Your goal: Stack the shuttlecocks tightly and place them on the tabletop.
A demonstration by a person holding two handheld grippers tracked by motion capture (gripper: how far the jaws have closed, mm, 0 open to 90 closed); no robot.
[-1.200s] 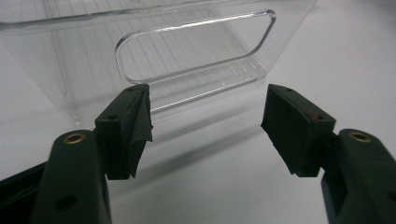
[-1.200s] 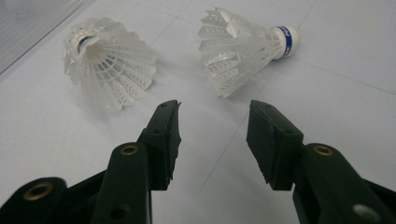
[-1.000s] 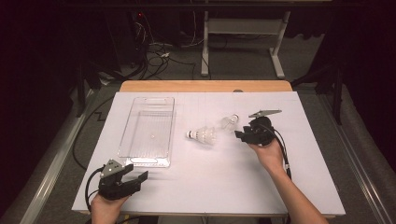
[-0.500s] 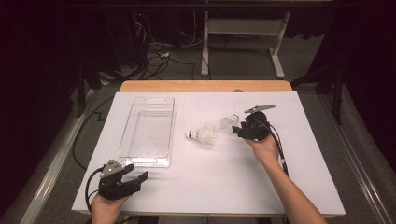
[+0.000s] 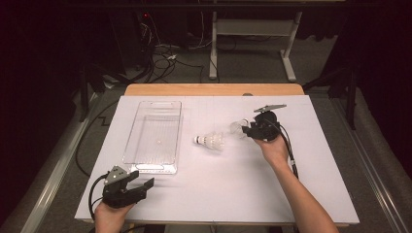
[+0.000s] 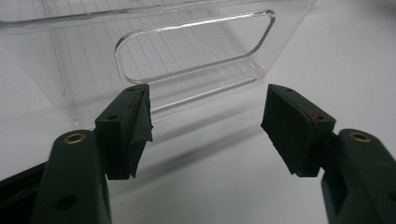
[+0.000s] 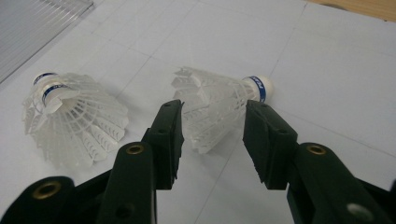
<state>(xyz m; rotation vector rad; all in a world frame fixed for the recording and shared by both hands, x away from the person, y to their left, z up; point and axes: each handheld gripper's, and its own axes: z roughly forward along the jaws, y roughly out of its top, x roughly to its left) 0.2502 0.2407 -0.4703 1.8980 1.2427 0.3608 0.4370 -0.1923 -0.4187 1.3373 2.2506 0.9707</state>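
Right gripper (image 7: 212,126): we find it near the worktop's (image 5: 233,194) far right part, jaws spread around the skirt of a shuttlecock (image 7: 217,105), one on each side; we cannot tell whether either pad touches the feathers.
Shuttlecock: lying on its side on the worktop, white feather skirt toward the gripper, white cork pointing away; a blue band circles the cork, with white lettering too small for us to read.
Second shuttlecock (image 7: 70,121): near the worktop's middle, just beside the first and apart from it; it carries two blue bands, whose print we cannot read.
Left gripper (image 6: 205,121): we log it at the near left corner of the worktop, jaws spread wide with nothing between them, pointing at the tray's near end.
Tray (image 5: 145,145): clear plastic, ribbed floor, a slot handle cut in its near wall, standing on the left half of the worktop; no label that we can make out.
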